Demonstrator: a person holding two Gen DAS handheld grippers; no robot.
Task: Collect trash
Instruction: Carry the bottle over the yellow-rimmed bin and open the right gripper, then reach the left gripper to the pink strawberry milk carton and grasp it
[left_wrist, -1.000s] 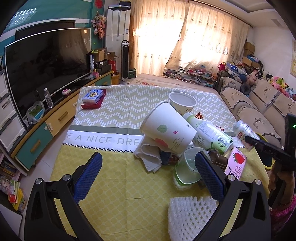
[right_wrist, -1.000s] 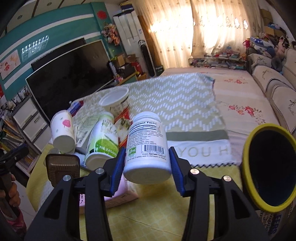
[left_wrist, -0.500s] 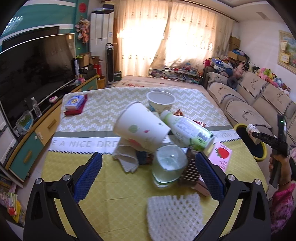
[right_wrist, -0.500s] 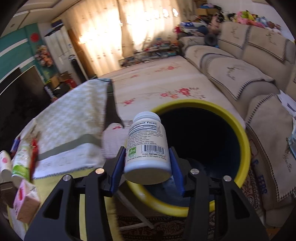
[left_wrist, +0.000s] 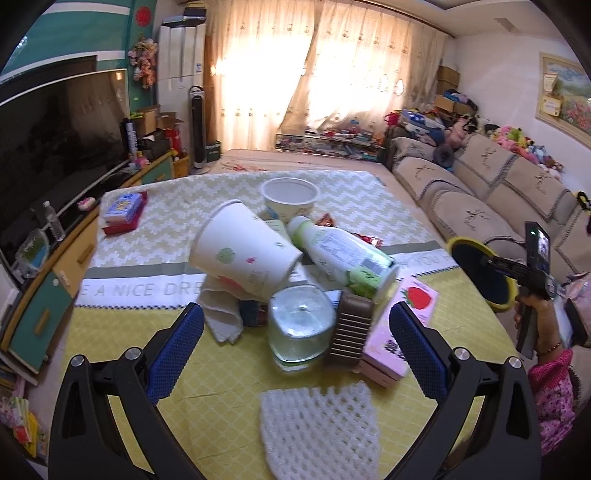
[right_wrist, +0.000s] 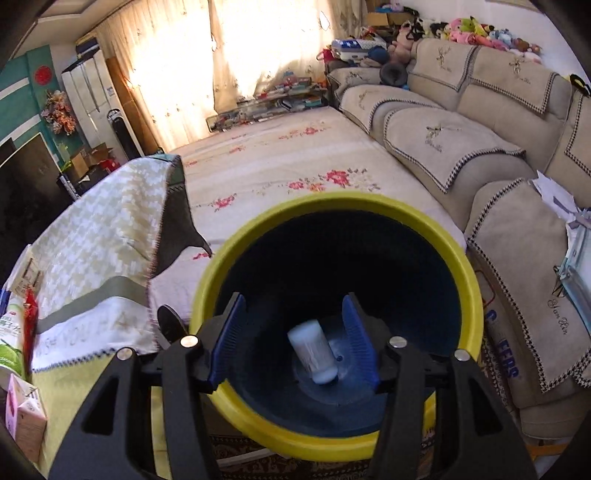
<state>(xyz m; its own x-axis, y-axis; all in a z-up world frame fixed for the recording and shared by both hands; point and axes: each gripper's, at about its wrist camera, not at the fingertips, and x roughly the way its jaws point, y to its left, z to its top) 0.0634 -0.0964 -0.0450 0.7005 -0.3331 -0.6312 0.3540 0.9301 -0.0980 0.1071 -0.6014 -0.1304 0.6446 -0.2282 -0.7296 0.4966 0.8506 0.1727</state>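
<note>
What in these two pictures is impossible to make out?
- White bottle in the yellow-rimmed bin, right wrist view: motion blur makes its label unreadable.
- Dark object under the paper cup, left wrist view: cup and cloth cover it.
- Printed words on the tablecloth, left wrist view: the trash pile hides the middle.

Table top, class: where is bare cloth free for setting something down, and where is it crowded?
Free: the chevron cloth between the red book and the paper cup; the yellow strip left of the foam net. Crowded: the middle pile around the glass jar.
</note>
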